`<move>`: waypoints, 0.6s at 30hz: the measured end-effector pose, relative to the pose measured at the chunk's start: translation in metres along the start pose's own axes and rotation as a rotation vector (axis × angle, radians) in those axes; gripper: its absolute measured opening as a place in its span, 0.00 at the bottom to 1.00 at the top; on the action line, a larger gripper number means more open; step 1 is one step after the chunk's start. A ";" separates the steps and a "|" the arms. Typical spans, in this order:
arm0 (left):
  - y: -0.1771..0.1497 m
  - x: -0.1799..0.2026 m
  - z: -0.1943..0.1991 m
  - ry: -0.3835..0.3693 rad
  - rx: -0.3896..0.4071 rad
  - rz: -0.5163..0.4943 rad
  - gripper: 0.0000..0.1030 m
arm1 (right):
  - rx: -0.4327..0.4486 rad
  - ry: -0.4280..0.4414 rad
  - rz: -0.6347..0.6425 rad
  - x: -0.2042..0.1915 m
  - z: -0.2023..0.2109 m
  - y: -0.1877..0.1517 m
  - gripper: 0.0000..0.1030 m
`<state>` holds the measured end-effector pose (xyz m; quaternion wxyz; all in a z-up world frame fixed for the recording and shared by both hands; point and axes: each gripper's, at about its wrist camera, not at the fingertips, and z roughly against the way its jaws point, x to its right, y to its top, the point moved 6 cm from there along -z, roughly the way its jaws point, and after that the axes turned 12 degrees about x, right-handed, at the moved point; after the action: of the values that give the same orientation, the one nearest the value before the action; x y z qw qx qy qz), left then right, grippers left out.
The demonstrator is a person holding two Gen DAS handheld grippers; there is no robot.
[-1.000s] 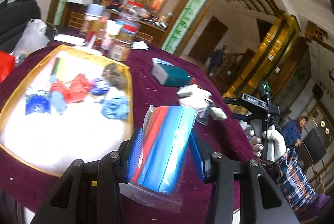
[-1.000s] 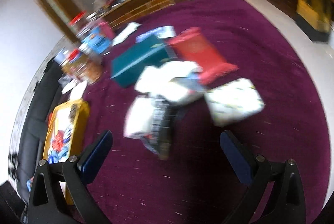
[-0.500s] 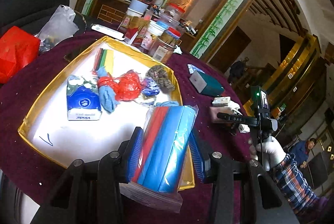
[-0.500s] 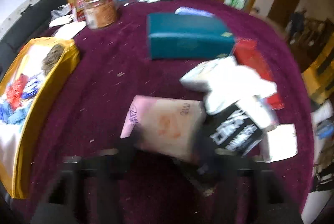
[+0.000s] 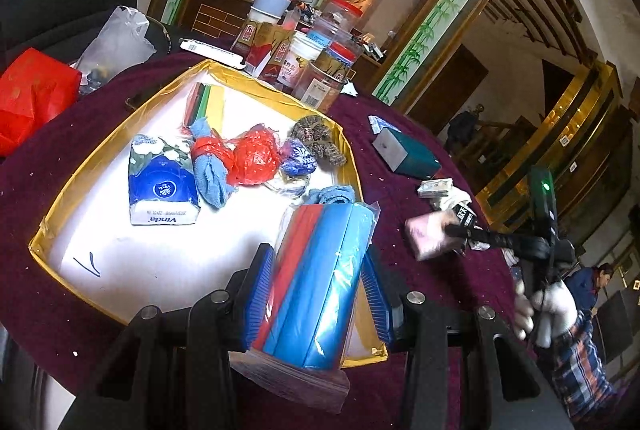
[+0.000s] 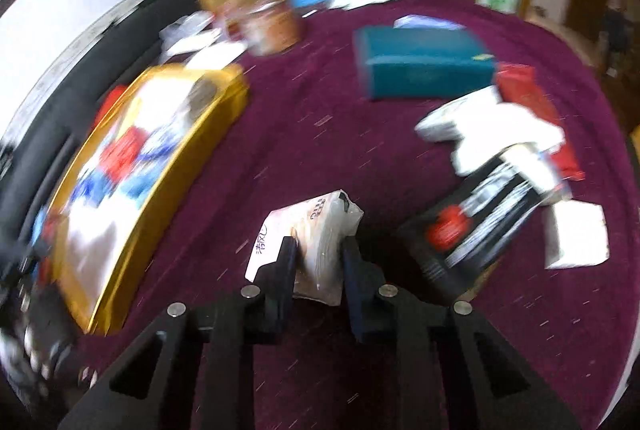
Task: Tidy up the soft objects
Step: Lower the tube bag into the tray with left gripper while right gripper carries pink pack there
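While clamped in the left gripper (image 5: 316,294) above the gold-rimmed tray (image 5: 352,165), bagged blue and red cloths (image 5: 320,278); right gripper (image 6: 318,262), jaws closing on a pink tissue pack (image 6: 310,230). Best squeezed gently, lifted clear of the maroon tablecloth (image 6: 320,117).

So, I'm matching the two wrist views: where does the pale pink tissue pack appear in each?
Left wrist: pink tissue pack at mid-right, blurred, in the right gripper.
Right wrist: bottom centre, between the closing jaws.
Shared landmark: teal box.
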<state>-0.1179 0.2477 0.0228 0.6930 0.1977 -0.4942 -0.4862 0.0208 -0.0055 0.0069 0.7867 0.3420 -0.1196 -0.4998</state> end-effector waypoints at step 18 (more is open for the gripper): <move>-0.002 0.009 0.001 0.011 -0.024 -0.048 0.45 | -0.015 -0.058 0.434 -0.043 -0.025 -0.014 0.88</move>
<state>-0.1192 0.2393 0.0254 0.6864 0.2040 -0.4797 -0.5071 0.0041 0.0386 -0.0145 0.8746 0.2880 -0.2090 -0.3292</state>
